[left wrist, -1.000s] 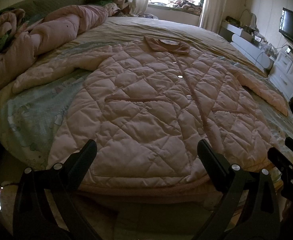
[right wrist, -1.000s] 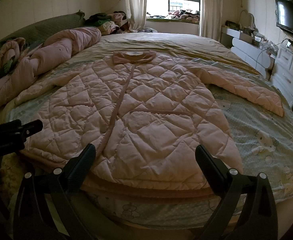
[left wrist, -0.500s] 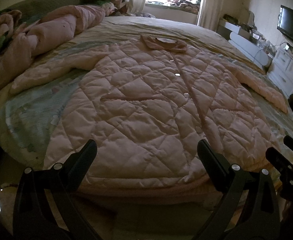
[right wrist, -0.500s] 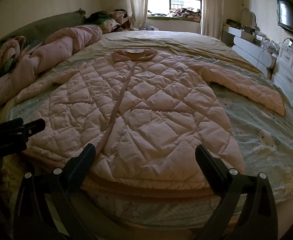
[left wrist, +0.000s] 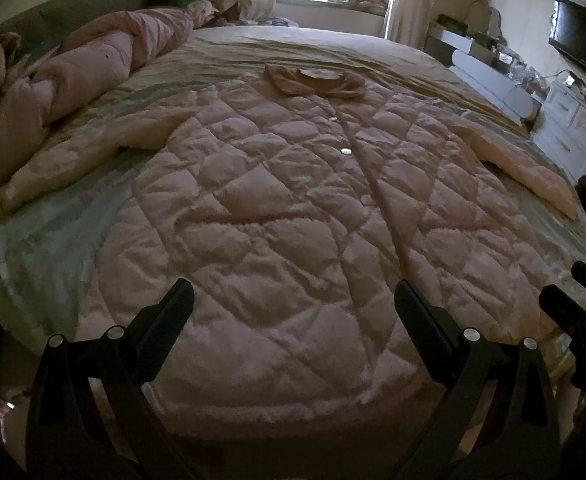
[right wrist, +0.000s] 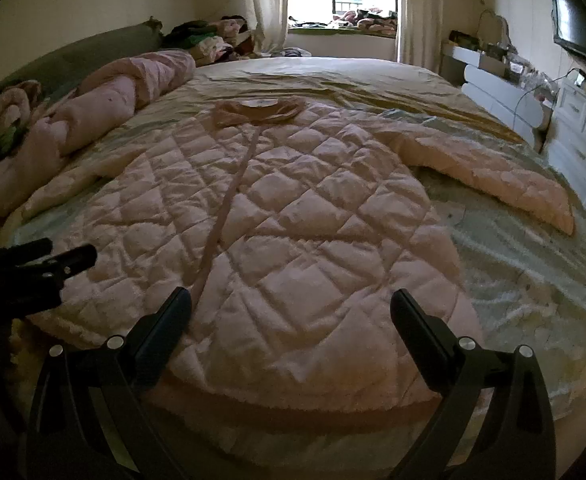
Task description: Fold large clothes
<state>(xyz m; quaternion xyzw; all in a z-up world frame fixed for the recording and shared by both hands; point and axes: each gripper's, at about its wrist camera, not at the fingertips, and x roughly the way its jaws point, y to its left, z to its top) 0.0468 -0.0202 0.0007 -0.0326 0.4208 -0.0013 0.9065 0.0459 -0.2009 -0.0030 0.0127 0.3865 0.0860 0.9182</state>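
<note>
A pink quilted coat (left wrist: 293,208) lies spread flat, front up, on the bed (right wrist: 533,280) (sleeves out to both sides), with the left gripper (left wrist: 293,300) and right gripper (right wrist: 291,306) over its hem, jaws wide, holding nothing.

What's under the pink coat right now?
The coat lies flat on a pale green printed sheet covering the bed; a beige sheet lies beyond the collar. Whatever sits directly beneath the coat's body is covered.

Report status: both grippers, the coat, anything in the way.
Left gripper open, empty. Right gripper open, empty. Quilted pink coat flat on bed, sleeves out, unfolded. Nothing on it.
</note>
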